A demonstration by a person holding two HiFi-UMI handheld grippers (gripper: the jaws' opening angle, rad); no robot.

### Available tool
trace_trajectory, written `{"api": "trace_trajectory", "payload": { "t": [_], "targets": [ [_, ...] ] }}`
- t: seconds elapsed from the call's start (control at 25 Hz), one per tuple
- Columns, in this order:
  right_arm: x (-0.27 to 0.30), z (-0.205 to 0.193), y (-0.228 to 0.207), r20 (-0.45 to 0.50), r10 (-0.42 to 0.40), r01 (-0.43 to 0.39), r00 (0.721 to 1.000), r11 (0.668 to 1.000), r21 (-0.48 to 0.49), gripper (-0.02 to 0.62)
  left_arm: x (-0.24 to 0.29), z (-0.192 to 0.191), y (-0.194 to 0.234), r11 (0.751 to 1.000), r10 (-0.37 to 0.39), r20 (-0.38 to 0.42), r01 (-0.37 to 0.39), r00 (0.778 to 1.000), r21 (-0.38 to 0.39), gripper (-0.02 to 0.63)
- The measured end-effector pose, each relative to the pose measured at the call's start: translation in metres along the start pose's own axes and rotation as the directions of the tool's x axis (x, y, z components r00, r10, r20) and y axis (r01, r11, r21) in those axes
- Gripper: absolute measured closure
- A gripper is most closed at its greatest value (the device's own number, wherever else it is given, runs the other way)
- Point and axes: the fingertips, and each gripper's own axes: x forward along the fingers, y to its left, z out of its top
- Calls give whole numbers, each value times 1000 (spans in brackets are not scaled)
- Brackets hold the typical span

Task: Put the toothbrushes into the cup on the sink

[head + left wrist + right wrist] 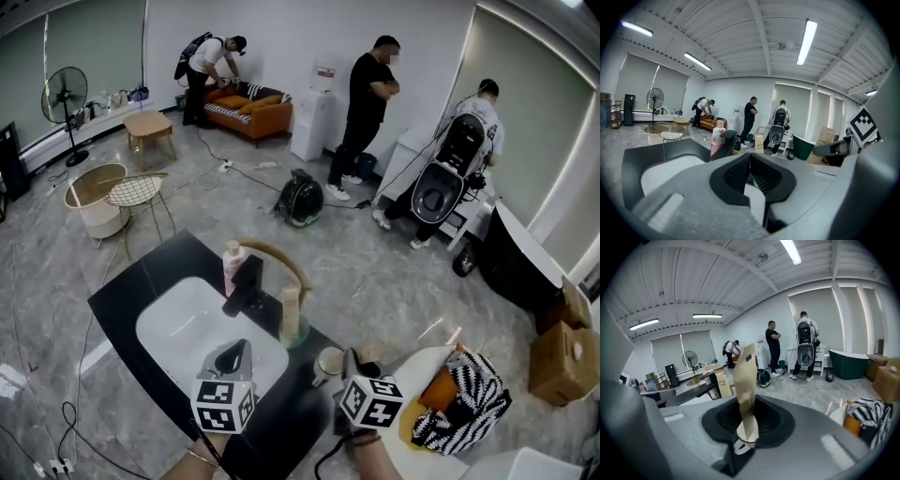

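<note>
1. Left gripper (750,160): jaws were pressed together with nothing between them. In the head view it hung over the 5 o'clock part of the sink (176,330).
2. Right gripper (746,426): jaws were only a little apart and clamped on a toothbrush (746,380) in a tan paper sleeve.
3. The toothbrush stood nearly upright out of the jaws, with its top leaning slightly toward 1 o'clock in the right gripper view.
4. Cup (328,363): cream-coloured and upright on the black counter (139,279), at about 4 o'clock from the sink.
5. The cup sat just beside the right gripper's tip, on its 9 o'clock side. I couldn't tell whether they touched.
6. A pale ring showed at the foot of the sleeve in the right gripper view. I couldn't tell whether it was the cup's rim.
7. Faucet (246,286): black, at the sink's 1 o'clock edge.
8. A pink bottle (232,265) stood just behind the faucet at 11 o'clock, and a tan box (290,314) stood at its 4 o'clock.
9. Striped bag (466,398): black and white, at 3 o'clock of the right gripper, off the counter.
10. Three people (367,112) stood well apart from the counter along the far wall, at 11 to 2 o'clock.
</note>
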Motion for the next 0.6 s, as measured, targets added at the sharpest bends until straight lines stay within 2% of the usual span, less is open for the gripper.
{"api": "trace_trajectory", "payload": {
  "t": [0.6],
  "targets": [
    [15,-12,0,-23,-4,5,1000,1000,27,540,7,-10,5,1000,-2,-29,2,1000,2,596]
  ]
}}
